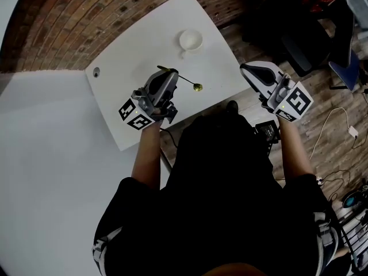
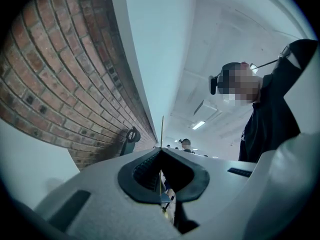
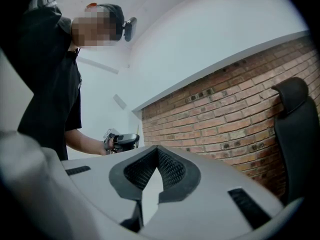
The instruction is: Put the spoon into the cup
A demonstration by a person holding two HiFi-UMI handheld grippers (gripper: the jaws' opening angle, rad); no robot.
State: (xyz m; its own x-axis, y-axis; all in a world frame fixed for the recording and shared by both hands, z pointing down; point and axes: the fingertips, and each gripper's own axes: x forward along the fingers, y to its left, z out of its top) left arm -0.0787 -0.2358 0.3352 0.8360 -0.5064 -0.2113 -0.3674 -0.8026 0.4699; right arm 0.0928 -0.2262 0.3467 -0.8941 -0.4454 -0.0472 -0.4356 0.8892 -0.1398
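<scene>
A white cup [image 1: 190,39] stands near the far edge of the white table [image 1: 129,53]. My left gripper [image 1: 163,72] hovers above the table's middle, shut on the thin handle of a spoon [image 1: 187,80]; the greenish bowl of the spoon sticks out to the right, short of the cup. In the left gripper view the jaws [image 2: 161,149] pinch the spoon handle [image 2: 162,129], seen edge-on and pointing up. My right gripper [image 1: 248,69] hangs off the table's right edge, shut with nothing in it [image 3: 157,148].
A small dark round thing [image 1: 96,72] lies at the table's left corner. A brick wall [image 1: 86,10] runs behind the table. A dark office chair [image 1: 302,56] stands to the right on the wood floor, with cables [image 1: 339,119] near it.
</scene>
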